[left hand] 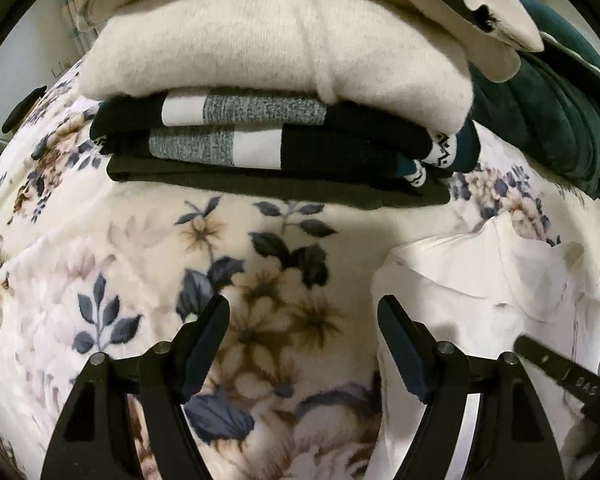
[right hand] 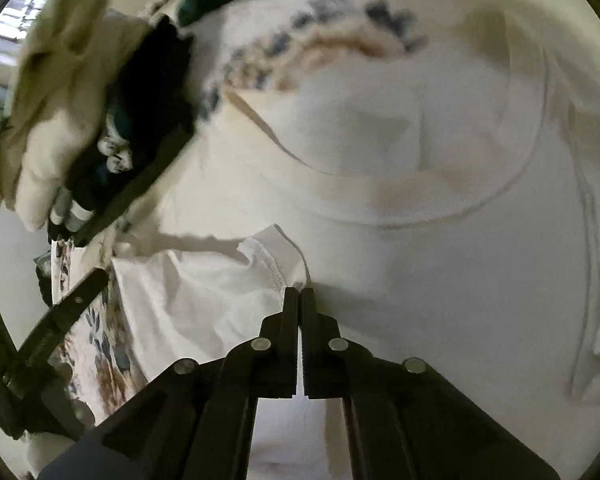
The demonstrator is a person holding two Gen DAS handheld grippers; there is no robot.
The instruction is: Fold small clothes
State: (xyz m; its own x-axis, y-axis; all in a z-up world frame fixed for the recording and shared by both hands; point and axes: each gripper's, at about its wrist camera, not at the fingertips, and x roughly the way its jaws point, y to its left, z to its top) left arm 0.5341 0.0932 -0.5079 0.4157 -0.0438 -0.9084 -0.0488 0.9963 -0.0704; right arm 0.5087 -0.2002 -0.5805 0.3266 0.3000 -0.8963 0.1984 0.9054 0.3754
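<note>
A white T-shirt (left hand: 496, 280) lies crumpled on the floral blanket (left hand: 148, 256) at the right in the left wrist view. My left gripper (left hand: 304, 308) is open and empty, just left of the shirt's edge, its right finger against the cloth. In the right wrist view the same shirt (right hand: 420, 264) fills the frame, neckline up. My right gripper (right hand: 299, 294) is shut on a stitched hem of the shirt (right hand: 268, 264), a fold lifted toward the left. Part of the right gripper's arm (left hand: 568, 376) shows at the lower right of the left wrist view.
A stack of folded clothes (left hand: 276, 92) sits ahead: cream sweater on top, black, grey and white striped pieces and a dark garment beneath. A dark green garment (left hand: 548, 108) lies to its right. The stack also shows in the right wrist view (right hand: 96, 120).
</note>
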